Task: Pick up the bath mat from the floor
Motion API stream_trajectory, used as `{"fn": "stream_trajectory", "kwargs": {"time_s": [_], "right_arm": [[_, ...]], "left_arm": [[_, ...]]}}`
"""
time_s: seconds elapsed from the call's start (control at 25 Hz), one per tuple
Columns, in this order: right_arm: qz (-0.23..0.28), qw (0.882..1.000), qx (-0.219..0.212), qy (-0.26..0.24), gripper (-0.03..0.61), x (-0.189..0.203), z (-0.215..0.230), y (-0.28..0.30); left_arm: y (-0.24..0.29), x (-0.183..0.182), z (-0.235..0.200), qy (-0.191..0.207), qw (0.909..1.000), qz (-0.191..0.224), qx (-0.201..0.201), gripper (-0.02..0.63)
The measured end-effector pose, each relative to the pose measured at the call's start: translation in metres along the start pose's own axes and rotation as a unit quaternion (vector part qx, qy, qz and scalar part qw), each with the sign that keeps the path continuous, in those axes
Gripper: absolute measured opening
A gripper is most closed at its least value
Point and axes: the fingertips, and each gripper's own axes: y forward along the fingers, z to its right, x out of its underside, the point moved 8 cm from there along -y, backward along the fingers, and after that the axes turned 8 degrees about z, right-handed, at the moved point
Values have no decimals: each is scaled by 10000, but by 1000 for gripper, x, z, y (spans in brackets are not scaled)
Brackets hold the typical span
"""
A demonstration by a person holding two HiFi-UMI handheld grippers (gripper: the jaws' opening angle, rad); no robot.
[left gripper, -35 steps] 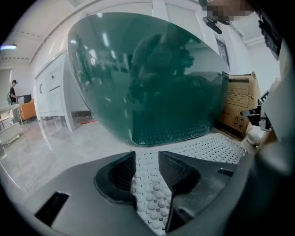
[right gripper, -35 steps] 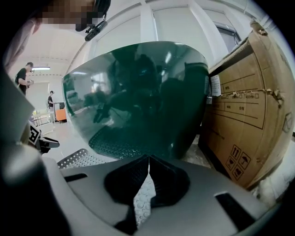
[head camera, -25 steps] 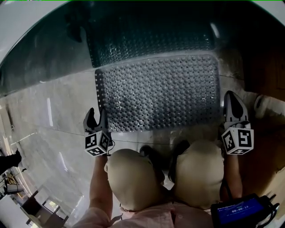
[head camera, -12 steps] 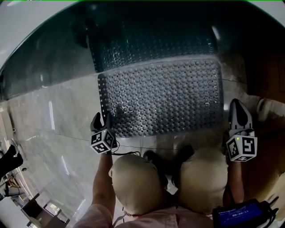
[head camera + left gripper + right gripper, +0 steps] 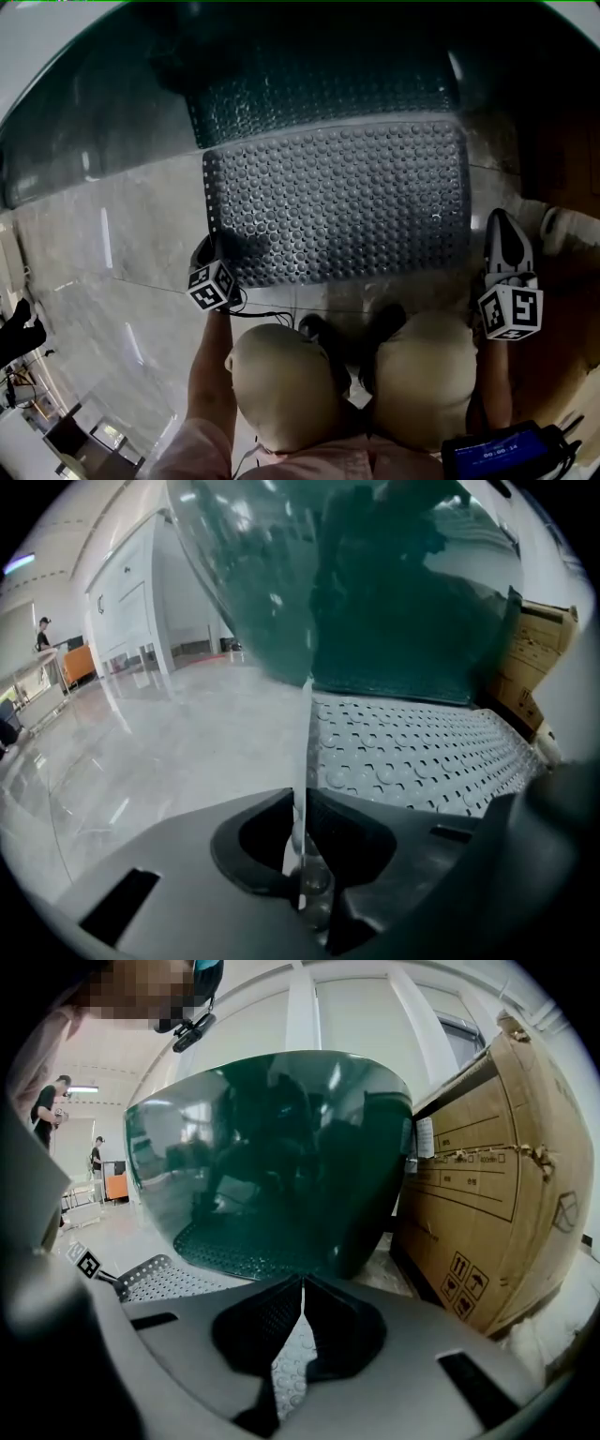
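Your left gripper (image 5: 210,253) has dropped to the bath mat's (image 5: 337,202) 7 o'clock corner. Its jaws have just been closing and now pinch the mat's thin edge. Your knees (image 5: 281,384) sit nearest, at 6 o'clock. Your right gripper (image 5: 502,230), jaws together and holding nothing, rests just beside the mat's 4 o'clock edge. The mat lies on the grey floor (image 5: 112,234), reaching the dark green curved panel (image 5: 309,75) at 12 o'clock.
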Motion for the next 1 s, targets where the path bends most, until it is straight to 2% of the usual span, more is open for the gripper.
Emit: {"fn": "stream_trajectory", "kwargs": {"time_s": [0.16,0.4,0.64,0.68,0.76,1.0], "right_arm": [[-37,10000,-48,-29,20,5,3,-1],[-65,10000,-40,-7,20,30,6,10],[-407,9992,-32,24,23,53,24,13],[-484,9988,-37,65,38,59,26,14],[-643,9978,-33,168,109,71,30,15],[-1207,9905,45,659,155,131,43,26]], "left_arm": [[1,-2,5,229,9997,-109,42,46],[-10,-8,-3,68,9999,-101,-50,37],[-7,-3,9,-19,9999,-104,51,37],[-7,-4,10,-10,9999,-109,57,37],[-8,-5,11,36,9999,-118,44,37],[-1,1,5,144,9998,-159,-52,37]]}}
